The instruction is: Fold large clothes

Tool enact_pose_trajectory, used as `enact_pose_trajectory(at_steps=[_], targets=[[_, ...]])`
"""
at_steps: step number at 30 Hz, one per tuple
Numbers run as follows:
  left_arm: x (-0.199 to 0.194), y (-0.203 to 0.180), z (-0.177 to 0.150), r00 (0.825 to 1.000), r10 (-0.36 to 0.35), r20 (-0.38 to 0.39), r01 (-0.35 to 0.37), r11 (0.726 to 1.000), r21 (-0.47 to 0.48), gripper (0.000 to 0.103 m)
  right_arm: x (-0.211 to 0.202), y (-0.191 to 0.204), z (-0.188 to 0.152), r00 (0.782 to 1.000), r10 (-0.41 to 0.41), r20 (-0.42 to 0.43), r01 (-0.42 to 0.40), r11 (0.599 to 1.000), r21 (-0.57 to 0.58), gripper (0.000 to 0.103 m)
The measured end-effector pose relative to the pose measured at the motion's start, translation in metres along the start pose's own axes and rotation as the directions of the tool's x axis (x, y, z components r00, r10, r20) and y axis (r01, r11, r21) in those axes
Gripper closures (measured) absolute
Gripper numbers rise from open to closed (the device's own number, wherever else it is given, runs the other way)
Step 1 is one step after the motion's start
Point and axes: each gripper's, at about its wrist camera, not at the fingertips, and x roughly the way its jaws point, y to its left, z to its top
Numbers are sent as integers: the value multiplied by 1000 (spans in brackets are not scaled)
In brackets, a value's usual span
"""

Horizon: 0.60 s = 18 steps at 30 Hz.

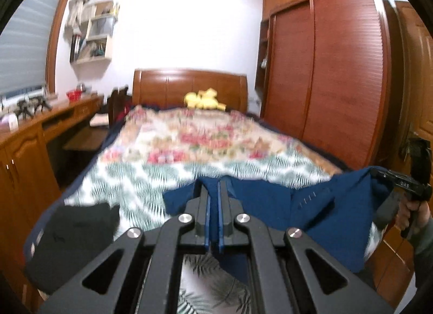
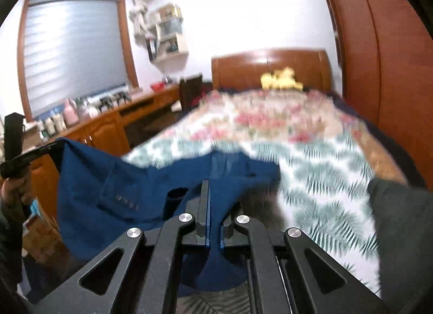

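Observation:
A large dark blue garment (image 1: 319, 214) hangs stretched between both grippers above the foot of the bed. My left gripper (image 1: 213, 187) is shut on one edge of it, blue cloth pinched between the jaws. My right gripper (image 2: 215, 192) is shut on another edge of the blue garment (image 2: 108, 187). The other gripper shows in each view: the right one at the far right of the left wrist view (image 1: 384, 174), the left one at the far left of the right wrist view (image 2: 50, 149). Both hold the cloth's top corners.
The bed (image 1: 189, 135) carries a floral and leaf-print cover. A dark grey garment (image 1: 73, 235) lies on its near corner, also in the right wrist view (image 2: 403, 227). A wooden desk (image 1: 27, 135) stands left, a wardrobe (image 1: 324, 70) right. Yellow plush toys (image 1: 204, 100) lie by the headboard.

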Motion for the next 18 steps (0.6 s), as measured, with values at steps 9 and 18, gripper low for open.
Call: enact_pose_trajectory(at_steps=[9,18], targets=[[-76,-26,59,988,-11,155,5,999,36,102,-108,11,48,985,-24,168,34,998,-54,102],[-49,-34,51,995,-16,101,10,998,58,102,-117,-16,40,984,-96,148,99,995,-15,102]])
